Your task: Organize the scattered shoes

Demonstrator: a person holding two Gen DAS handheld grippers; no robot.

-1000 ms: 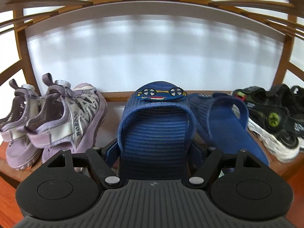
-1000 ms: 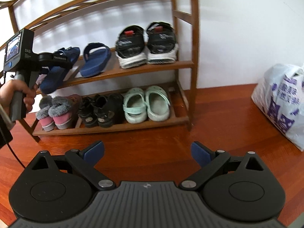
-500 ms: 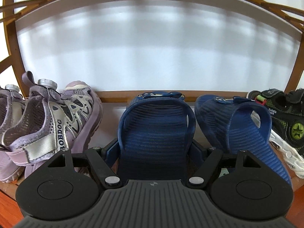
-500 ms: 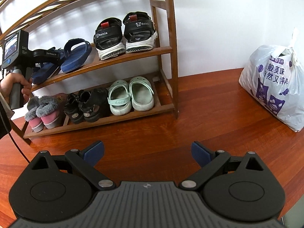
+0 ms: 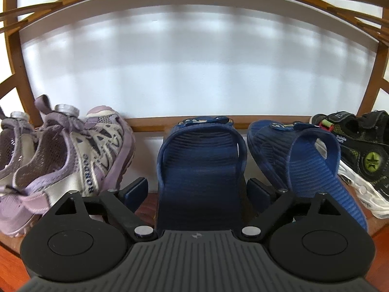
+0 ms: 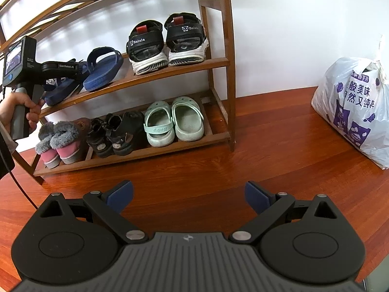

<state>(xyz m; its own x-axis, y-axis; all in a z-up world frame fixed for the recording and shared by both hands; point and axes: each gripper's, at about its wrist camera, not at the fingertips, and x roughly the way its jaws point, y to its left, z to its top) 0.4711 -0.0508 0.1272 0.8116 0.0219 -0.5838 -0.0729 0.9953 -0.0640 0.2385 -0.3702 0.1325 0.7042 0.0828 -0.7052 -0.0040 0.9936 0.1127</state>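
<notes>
Looking along the left hand-held gripper [image 5: 197,191], a dark blue slipper [image 5: 200,170] lies heel-first between the two blue pads [image 5: 136,191], on the wooden shelf [image 5: 145,205] of the shoe rack. The jaws are opening, and a narrow gap shows on each side of the slipper, so the pads no longer press it. Its blue partner [image 5: 301,160] lies just to the right, tilted on its side. A pair of lilac sneakers [image 5: 73,155] stands to the left, and black sandals [image 5: 357,155] to the far right. Half a second ago the pads sat tight against the slipper's sides; a second ago its toe end was raised, and it now lies flat.

From the right wrist, the right hand-held gripper [image 6: 189,196] hangs spread and empty over the red wooden floor [image 6: 218,170]. The shoe rack [image 6: 226,58] holds, on its middle shelf, the two blue slippers [image 6: 103,69] and the black sandals [image 6: 167,41]; on its bottom shelf, furry pink slippers [image 6: 58,141], black shoes [image 6: 114,136] and mint clogs [image 6: 173,121]. A hand [image 6: 17,109] holds the left tool at the slippers. A white plastic bag [image 6: 352,107] sits on the floor at right. The rack sits further left in this view than a second ago.
</notes>
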